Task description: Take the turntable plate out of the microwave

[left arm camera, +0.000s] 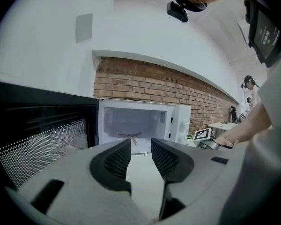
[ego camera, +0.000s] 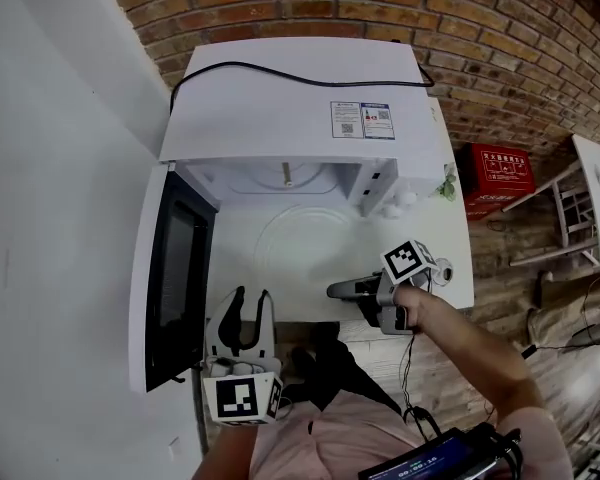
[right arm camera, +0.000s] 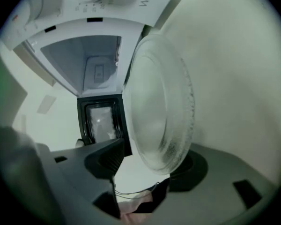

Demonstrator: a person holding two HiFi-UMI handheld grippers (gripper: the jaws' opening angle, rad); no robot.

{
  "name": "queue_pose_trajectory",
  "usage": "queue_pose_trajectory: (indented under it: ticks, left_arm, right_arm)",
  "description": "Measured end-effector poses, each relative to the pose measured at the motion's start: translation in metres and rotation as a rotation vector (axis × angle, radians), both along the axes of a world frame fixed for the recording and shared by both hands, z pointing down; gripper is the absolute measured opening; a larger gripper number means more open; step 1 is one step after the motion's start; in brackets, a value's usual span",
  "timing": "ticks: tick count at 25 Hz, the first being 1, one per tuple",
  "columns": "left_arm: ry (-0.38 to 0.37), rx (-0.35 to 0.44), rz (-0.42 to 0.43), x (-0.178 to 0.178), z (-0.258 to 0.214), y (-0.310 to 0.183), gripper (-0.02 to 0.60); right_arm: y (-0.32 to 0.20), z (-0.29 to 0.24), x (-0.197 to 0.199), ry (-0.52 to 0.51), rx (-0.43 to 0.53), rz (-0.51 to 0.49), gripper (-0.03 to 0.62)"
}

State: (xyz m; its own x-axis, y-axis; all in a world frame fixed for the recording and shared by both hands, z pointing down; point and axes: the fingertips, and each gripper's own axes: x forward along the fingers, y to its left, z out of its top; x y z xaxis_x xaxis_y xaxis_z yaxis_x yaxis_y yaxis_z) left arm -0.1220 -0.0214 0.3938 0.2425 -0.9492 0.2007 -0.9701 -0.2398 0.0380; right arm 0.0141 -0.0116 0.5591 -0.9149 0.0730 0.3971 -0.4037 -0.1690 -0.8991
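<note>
The clear glass turntable plate (ego camera: 310,246) lies on the white table (ego camera: 450,268) just in front of the open white microwave (ego camera: 300,98). My right gripper (ego camera: 332,290) reaches in from the right at the plate's near rim. In the right gripper view the plate (right arm camera: 161,107) stands edge-on between the wide jaws of that gripper (right arm camera: 150,161), close to one jaw and clear of the other pad. My left gripper (ego camera: 252,298) hovers open and empty by the door (ego camera: 175,278). In its own view, the left gripper (left arm camera: 140,149) faces the cavity (left arm camera: 131,121).
The microwave door swings out to the left, next to the white wall. A black cable (ego camera: 280,68) runs over the microwave's top. Small white objects (ego camera: 400,200) sit beside its control panel. A red box (ego camera: 500,173) and a white chair (ego camera: 575,208) stand on the floor at right.
</note>
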Motion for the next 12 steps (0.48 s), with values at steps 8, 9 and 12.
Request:
queue_pose_trajectory:
  ticks: [8,9,12]
  left_arm:
    - [0.013,0.007,0.038,0.006,-0.003,-0.001,0.143]
    - [0.015,0.008,0.041,0.006,-0.003,-0.001,0.143]
    - [0.022,0.006,0.038,0.005,-0.004,-0.002,0.143]
  right_arm:
    - [0.025,0.008,0.014,0.14,0.073,-0.421,0.254]
    - [0.031,0.009,0.018,0.149,0.062,-0.484,0.248]
    - [0.04,0.012,0.027,0.168,0.017,-0.603,0.222]
